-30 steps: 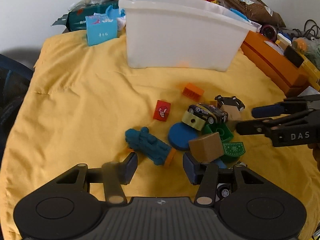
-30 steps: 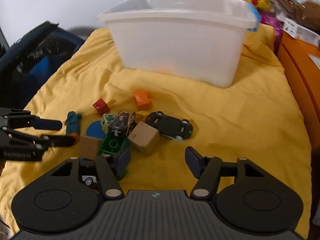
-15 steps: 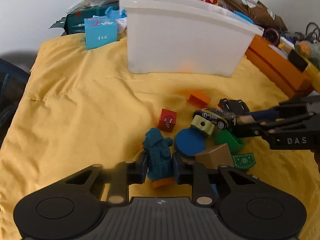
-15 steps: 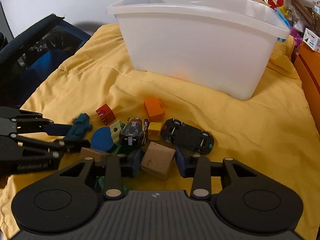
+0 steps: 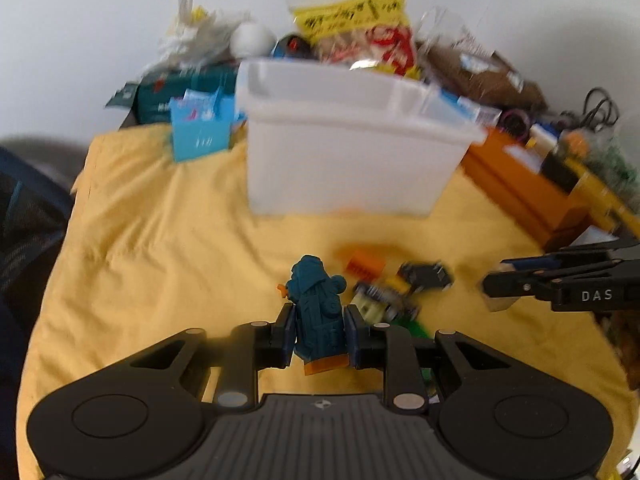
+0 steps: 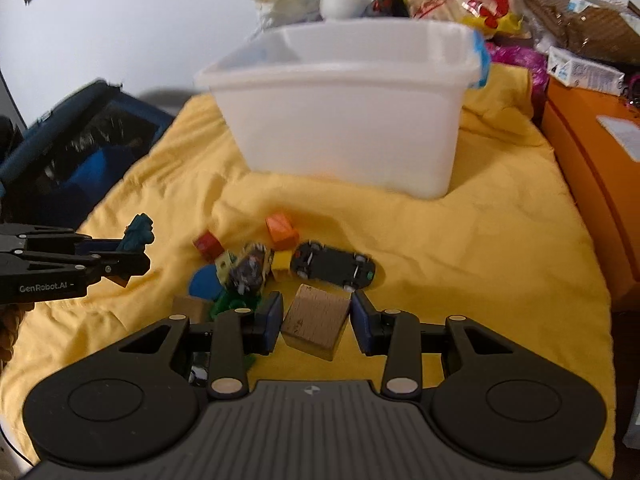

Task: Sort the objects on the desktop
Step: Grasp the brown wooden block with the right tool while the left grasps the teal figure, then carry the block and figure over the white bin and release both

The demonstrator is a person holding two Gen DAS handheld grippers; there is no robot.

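Gripping teal toy figure (image 5: 317, 312) in left claw (image 5: 319, 334), raised off yellow cloth (image 5: 160, 248). Bracketing wooden block (image 6: 316, 322) with right claw (image 6: 316, 320), pads just beside its sides, contact not clear; cannot tell whether clamped. Lying ahead of block: black toy car (image 6: 334, 266) upside down, orange brick (image 6: 281, 232), red cube (image 6: 208, 245), blue disc (image 6: 205, 283). Standing beyond the pile: white bin (image 6: 344, 120).

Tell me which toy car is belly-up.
The flat black toy car beside the yellow block: its wheels and chassis face upward. The dark printed car left of that block appears upright, though blurred.
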